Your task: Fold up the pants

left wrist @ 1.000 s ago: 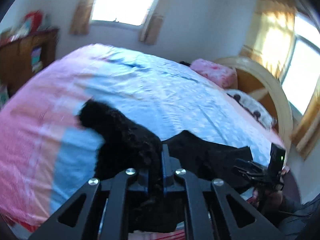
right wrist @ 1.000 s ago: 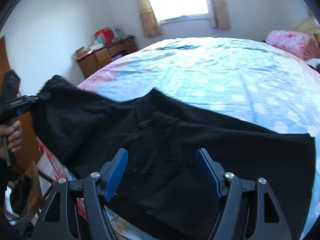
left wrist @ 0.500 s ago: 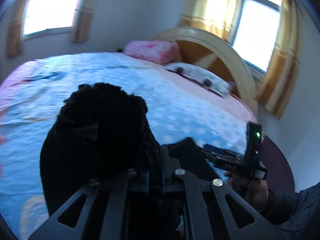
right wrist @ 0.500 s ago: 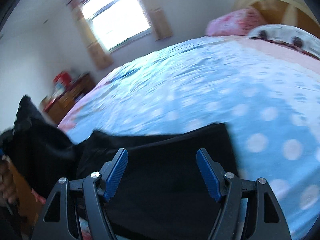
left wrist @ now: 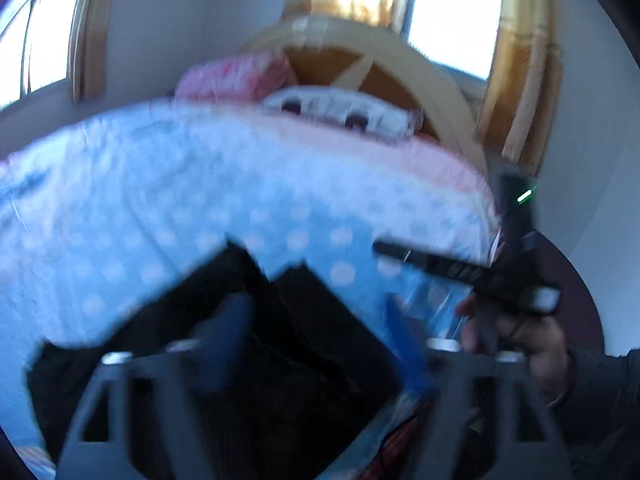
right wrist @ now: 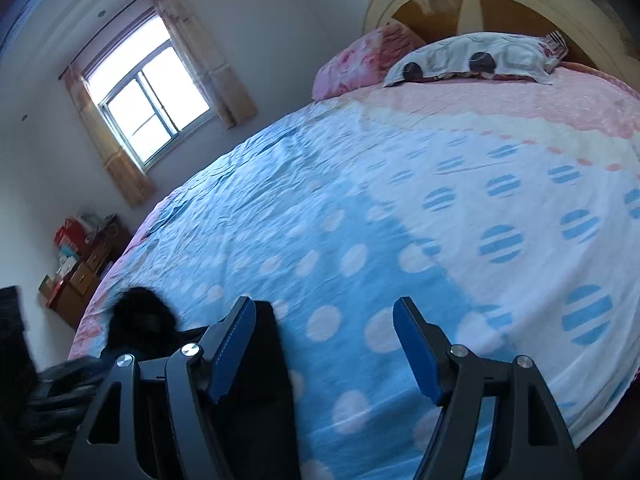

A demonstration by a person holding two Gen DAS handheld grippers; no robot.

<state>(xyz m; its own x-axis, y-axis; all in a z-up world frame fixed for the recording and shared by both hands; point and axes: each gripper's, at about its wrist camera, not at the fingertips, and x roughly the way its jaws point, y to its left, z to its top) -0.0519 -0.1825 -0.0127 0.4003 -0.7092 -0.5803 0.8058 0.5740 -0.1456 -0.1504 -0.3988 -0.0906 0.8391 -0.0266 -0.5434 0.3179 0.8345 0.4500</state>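
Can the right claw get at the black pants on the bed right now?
Probably yes: the right claw is open, with the pants lying on the bed just beside its left finger and nothing between.

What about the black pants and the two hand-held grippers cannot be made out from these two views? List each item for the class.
1. Left wrist view: motion blur smears the left hand-held gripper and black pants; fold lines are unreadable.
2. Right wrist view: the pants are cut off by the bottom edge and partly hidden behind the right hand-held gripper, so their full layout is unknown.
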